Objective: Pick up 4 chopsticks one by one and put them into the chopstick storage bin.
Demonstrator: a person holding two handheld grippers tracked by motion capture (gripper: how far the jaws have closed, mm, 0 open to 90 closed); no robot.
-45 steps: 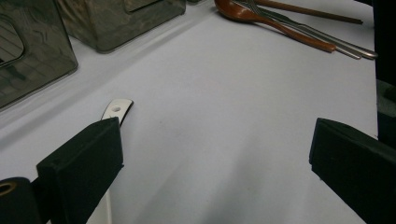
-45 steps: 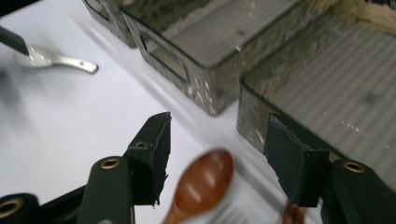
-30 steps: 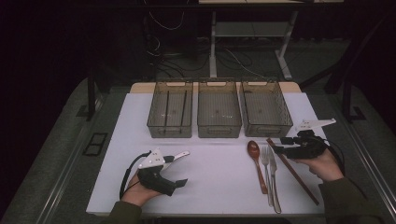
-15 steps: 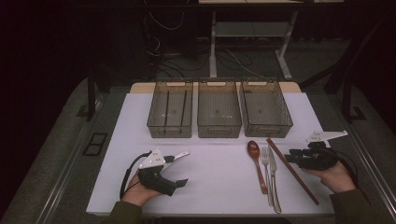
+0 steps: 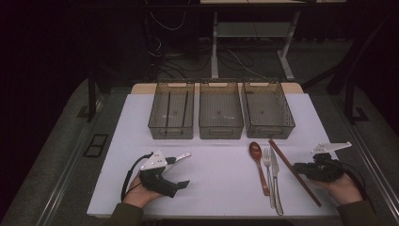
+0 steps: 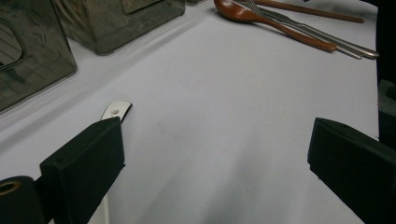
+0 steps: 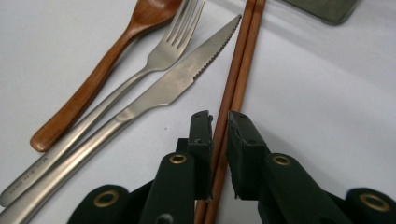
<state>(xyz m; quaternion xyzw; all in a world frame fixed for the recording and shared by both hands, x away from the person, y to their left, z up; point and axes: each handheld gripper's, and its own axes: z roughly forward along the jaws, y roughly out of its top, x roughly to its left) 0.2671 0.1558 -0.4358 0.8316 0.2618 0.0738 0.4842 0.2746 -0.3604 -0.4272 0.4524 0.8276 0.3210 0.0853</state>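
Note:
A pair of brown chopsticks [image 5: 294,172] [image 7: 243,60] lies slantwise on the white mat at the right front. My right gripper [image 5: 299,168] [image 7: 219,116] is low over their near half; its jaws have just been closing and now pinch the two sticks between their pads. The chopsticks still rest on the mat. My left gripper [image 5: 187,168] [image 6: 217,140] rests at the left front, held by a hand, jaws wide open with bare mat between them.
Left of the chopsticks lie a knife [image 5: 275,176] [image 7: 182,79], a fork [image 5: 268,169] [image 7: 154,60] and a wooden spoon [image 5: 258,162] [image 7: 93,84]. Three clear bins [image 5: 171,127] [image 5: 220,129] [image 5: 268,128] stand in a row behind; two dark sticks lie in the left one.
The right gripper has come down and toward the table's near edge along the chopsticks, and its jaws have closed around them. The left gripper has stayed where it was.

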